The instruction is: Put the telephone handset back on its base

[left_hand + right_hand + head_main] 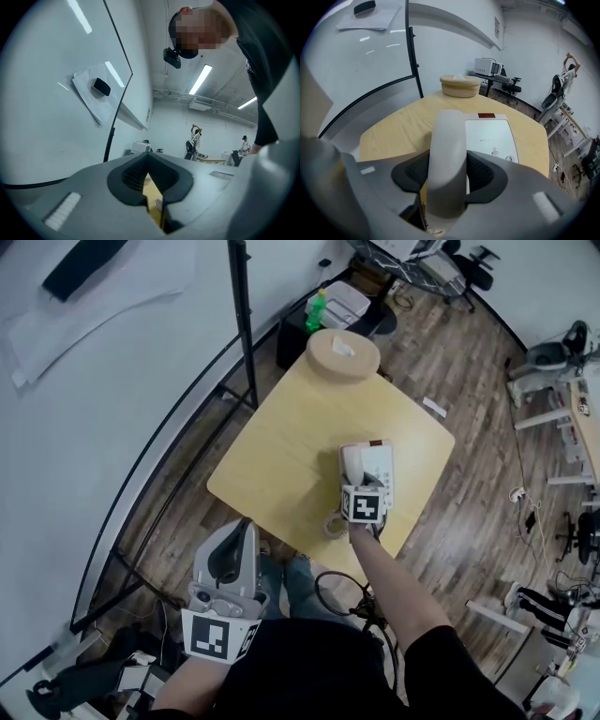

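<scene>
A white telephone base (379, 468) with a red strip at its far edge lies on the pale wooden table (281, 446). The white handset (352, 463) lies along the base's left side. My right gripper (354, 480) is shut on the handset (447, 159), which fills the space between its jaws over the base (493, 136). I cannot tell whether the handset rests in its cradle. My left gripper (244, 531) hangs off the table's near corner, close to the person's body. It points up and its jaws (152, 187) are together with nothing between them.
A round wooden tissue box (343, 354) stands at the table's far corner. A roll of tape (335, 524) lies by the near edge beside the right gripper. A black pole (242, 315) rises at the table's left. A green bottle (317, 310) and boxes sit beyond.
</scene>
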The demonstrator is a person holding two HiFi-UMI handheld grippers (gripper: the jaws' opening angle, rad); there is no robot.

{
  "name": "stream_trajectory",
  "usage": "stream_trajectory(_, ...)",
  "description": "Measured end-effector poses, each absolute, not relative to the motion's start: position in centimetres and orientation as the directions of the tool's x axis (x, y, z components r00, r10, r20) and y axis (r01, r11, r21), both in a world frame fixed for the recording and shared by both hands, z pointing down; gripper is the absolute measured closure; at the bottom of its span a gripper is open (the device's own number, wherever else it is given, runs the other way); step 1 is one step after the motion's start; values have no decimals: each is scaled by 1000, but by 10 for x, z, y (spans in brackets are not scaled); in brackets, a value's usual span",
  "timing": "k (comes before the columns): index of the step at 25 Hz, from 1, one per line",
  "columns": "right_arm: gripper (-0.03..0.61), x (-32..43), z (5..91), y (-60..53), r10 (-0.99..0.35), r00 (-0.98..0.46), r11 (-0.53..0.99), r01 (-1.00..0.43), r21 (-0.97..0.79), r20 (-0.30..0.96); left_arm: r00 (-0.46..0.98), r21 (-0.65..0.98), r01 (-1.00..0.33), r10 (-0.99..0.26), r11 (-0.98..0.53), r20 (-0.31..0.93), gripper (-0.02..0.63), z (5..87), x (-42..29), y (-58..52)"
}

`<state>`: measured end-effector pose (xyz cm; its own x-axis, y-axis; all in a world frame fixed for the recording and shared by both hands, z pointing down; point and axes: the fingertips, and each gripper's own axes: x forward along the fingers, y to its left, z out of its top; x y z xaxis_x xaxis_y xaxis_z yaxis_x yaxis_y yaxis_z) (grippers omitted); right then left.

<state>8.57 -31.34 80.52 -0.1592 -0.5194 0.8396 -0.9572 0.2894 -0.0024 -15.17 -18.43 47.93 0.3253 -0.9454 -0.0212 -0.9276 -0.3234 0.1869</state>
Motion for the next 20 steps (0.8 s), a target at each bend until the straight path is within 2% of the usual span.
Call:
stream_trajectory(3,351,83,805,-313,-501,-165,307,-952,-4,849,333,188,-925,-943,-331,-25,614,480,-151,-185)
stream_trajectory(4,332,83,802,-312,-502,-171,307,-952,-10,848,338,183,-924,-941,-336,-24,614,479,-150,-184)
stream_trajectory(9,328,80,754,-313,-573,-222,343,-939,-16,789,339,176,-922,-939,-343,-55,614,465,-148,-186)
stream_trajectory(20,331,75,539,-265,-782,-396,478,-877,54,481,410,137,-893,-901,-429,-144,614,411,-115,-204)
